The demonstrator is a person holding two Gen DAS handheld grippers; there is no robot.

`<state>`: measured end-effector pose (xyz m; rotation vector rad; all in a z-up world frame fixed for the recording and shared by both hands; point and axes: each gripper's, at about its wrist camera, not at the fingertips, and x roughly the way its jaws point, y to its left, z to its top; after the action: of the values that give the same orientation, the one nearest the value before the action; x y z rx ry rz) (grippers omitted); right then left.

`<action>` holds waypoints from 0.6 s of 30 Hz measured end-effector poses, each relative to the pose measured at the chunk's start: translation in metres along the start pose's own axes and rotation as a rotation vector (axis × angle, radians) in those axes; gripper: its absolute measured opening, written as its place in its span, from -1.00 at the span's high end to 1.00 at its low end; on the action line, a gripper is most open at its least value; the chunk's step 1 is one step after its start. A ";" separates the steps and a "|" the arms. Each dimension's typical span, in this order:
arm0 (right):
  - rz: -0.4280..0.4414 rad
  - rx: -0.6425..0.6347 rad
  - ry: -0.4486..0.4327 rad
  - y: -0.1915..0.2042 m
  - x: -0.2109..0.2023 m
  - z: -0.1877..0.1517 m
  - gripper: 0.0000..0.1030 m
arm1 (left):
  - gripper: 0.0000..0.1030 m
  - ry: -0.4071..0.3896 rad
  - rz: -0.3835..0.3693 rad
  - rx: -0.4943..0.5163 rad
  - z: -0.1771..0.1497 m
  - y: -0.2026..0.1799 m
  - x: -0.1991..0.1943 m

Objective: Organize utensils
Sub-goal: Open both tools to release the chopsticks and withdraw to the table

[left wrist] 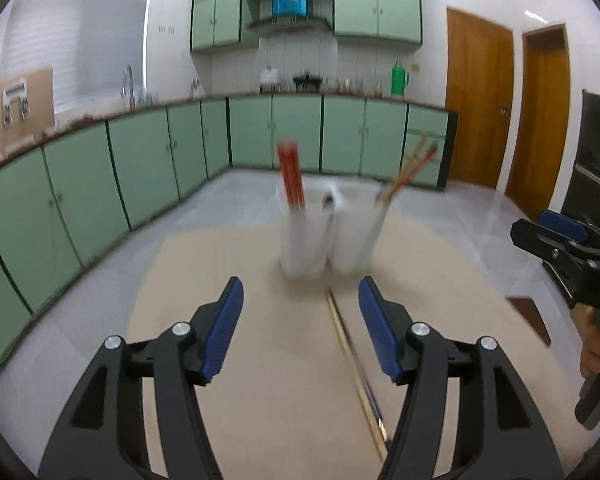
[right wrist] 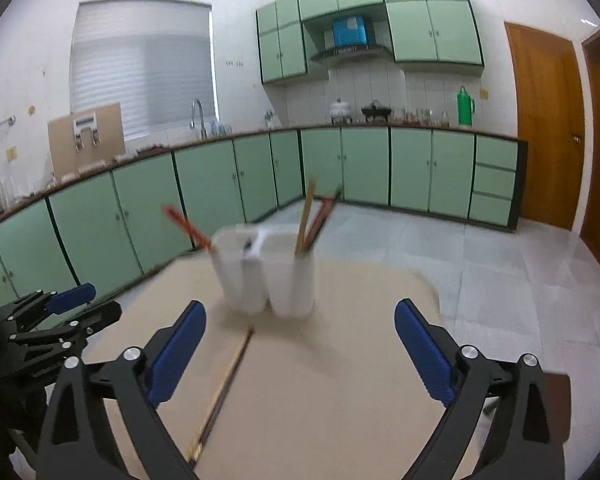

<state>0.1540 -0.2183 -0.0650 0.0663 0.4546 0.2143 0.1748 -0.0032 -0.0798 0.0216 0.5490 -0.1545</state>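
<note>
A white utensil holder (left wrist: 324,236) with several compartments stands on the beige table (left wrist: 260,360); it also shows in the right wrist view (right wrist: 268,276). Red chopsticks (left wrist: 292,176) stand in its left compartment, mixed red and tan chopsticks (left wrist: 408,172) in its right one. A pair of tan and dark chopsticks (left wrist: 356,368) lies flat on the table in front of the holder, also in the right wrist view (right wrist: 224,388). My left gripper (left wrist: 300,328) is open and empty above them. My right gripper (right wrist: 296,352) is open and empty, to the right of them.
The table sits in a kitchen with green cabinets (left wrist: 140,152) along the walls and wooden doors (left wrist: 480,100) at the right. The right gripper shows at the right edge of the left wrist view (left wrist: 572,256). A dark chair seat (right wrist: 556,408) is past the table's right edge.
</note>
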 end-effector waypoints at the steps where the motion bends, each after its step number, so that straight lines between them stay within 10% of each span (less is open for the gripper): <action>1: -0.005 -0.001 0.017 0.002 0.003 -0.009 -0.86 | -0.15 0.029 -0.004 -0.008 -0.010 0.002 0.005; 18: -0.061 0.028 0.290 0.006 0.049 -0.103 -0.88 | -0.38 0.308 0.022 -0.026 -0.095 0.007 0.056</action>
<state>0.1505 -0.2003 -0.1783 0.0486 0.7471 0.1575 0.1735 0.0018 -0.1897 0.0268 0.8573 -0.1228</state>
